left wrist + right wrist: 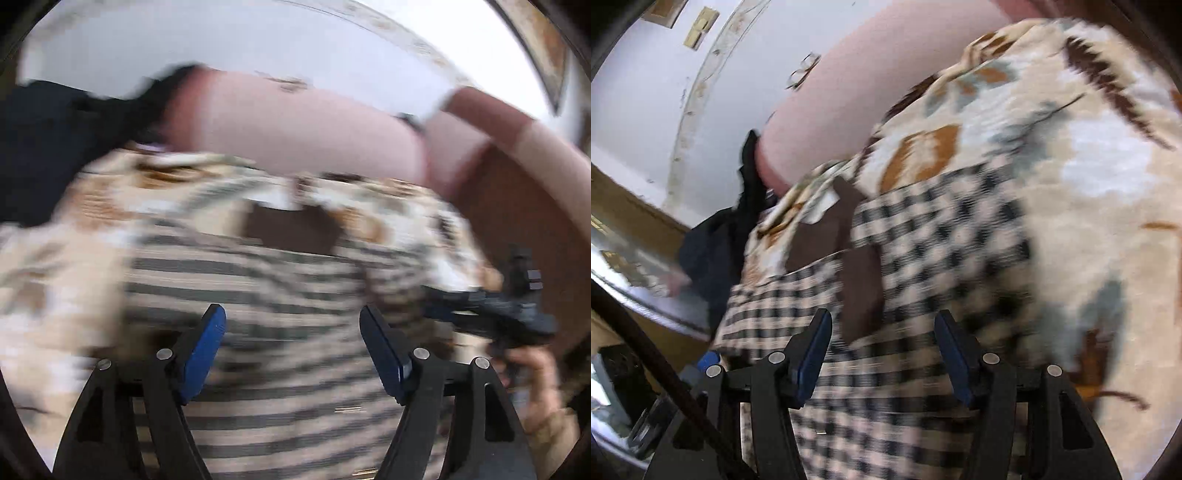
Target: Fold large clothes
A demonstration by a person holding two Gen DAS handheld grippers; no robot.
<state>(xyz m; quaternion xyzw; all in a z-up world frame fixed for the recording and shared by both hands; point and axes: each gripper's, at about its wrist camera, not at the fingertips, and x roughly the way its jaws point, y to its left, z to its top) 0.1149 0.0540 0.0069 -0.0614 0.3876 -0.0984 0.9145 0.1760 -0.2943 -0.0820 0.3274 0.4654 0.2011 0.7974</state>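
A black-and-cream checked garment (pixel 280 295) with a brown collar (pixel 291 229) lies spread on a leaf-patterned blanket (pixel 74 258); both views are blurred by motion. My left gripper (pixel 293 325) is open above the garment's body, nothing between its blue pads. The right gripper (pixel 495 310) shows at the right of the left wrist view, over the garment's edge. In the right wrist view the checked garment (pixel 942 243) and its brown collar (pixel 860 291) lie ahead of my right gripper (pixel 882 328), which is open and empty above the cloth.
A pink headboard or cushion (pixel 295 125) runs behind the blanket (pixel 1089 184). A dark navy cloth (pixel 48 140) lies at the left; it also shows in the right wrist view (pixel 713 243). A white wall (pixel 646 92) is behind.
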